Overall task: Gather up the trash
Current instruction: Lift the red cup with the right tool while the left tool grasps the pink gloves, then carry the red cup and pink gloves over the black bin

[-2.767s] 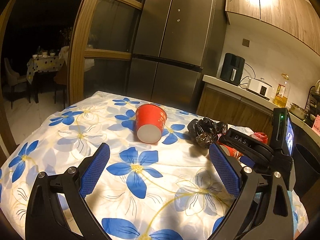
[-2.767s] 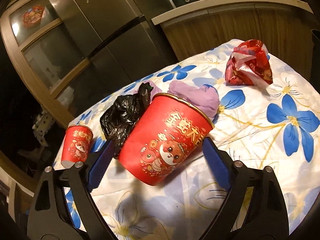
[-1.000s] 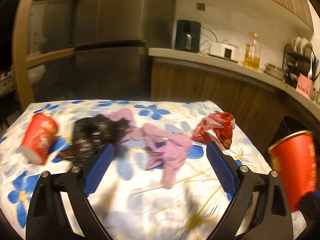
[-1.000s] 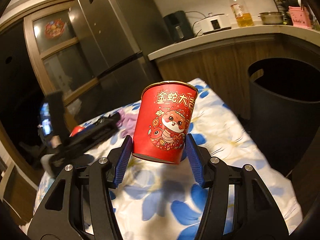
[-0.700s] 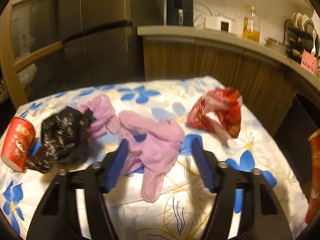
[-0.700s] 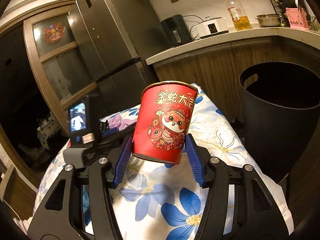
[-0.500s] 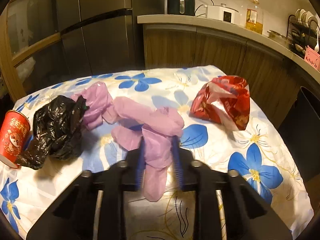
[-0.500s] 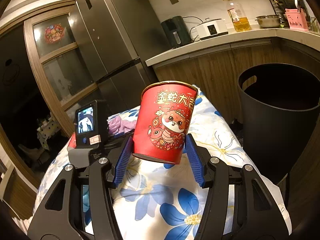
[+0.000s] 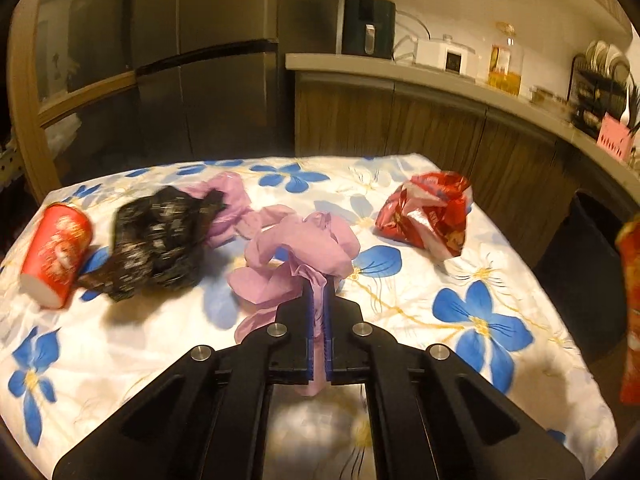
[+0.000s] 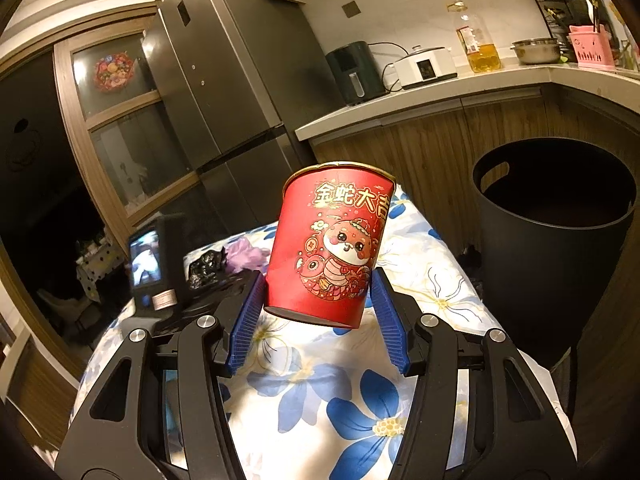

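Left gripper (image 9: 318,320) pinches the limp, light purple plastic bag (image 9: 304,248) at its near bunched tail on the table (image 9: 400,308), while right gripper (image 10: 316,316) clamps the crushable red paper cup (image 10: 332,244) low, near the black bin (image 10: 556,240).

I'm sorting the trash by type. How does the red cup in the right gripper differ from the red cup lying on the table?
The held red cup is upright, lifted clear of the tablecloth between the right gripper's pads. The small red cup lies on its side, untouched, beside the black bag. The held one looks larger, though the views differ. Both are red printed paper cups.
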Demonstrator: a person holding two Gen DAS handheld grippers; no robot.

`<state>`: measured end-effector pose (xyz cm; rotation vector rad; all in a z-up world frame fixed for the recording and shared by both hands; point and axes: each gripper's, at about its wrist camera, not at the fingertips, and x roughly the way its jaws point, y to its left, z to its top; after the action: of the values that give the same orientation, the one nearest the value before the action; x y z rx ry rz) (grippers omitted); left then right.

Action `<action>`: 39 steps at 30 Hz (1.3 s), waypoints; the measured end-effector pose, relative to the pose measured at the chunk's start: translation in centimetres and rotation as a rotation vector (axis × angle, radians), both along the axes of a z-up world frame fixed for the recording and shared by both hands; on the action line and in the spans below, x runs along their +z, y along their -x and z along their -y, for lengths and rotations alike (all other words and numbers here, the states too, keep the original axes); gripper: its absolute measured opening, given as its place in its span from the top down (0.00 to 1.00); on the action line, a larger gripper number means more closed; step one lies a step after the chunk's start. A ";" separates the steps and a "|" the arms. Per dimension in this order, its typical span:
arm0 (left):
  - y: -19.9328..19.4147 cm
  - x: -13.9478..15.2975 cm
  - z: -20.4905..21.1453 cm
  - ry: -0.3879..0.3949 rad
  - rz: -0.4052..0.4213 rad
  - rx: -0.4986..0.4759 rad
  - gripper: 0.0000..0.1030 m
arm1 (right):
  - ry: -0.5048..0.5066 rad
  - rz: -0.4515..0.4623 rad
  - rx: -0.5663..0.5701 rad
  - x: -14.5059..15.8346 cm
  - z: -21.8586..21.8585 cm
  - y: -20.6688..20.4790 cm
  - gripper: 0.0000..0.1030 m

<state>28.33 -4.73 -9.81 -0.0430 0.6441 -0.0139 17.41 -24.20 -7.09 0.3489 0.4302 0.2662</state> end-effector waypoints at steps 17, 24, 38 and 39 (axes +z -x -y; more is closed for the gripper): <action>5.8 6.1 -0.7 0.065 0.148 -0.064 0.98 | -0.010 0.049 -0.035 1.5 2.1 2.7 0.48; 5.6 10.3 4.8 0.110 0.224 -0.186 0.98 | -0.010 0.095 -0.120 3.2 5.7 3.0 0.48; 3.0 12.5 20.2 0.132 0.248 -0.444 0.98 | 0.007 0.150 -0.330 5.7 14.6 2.2 0.48; 2.8 12.4 21.1 0.130 0.245 -0.455 0.98 | 0.007 0.149 -0.340 5.7 15.2 2.0 0.48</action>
<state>25.51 -25.82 2.60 -0.0193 0.3967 -0.4937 15.40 -39.41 -1.39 0.3865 0.2192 -0.0413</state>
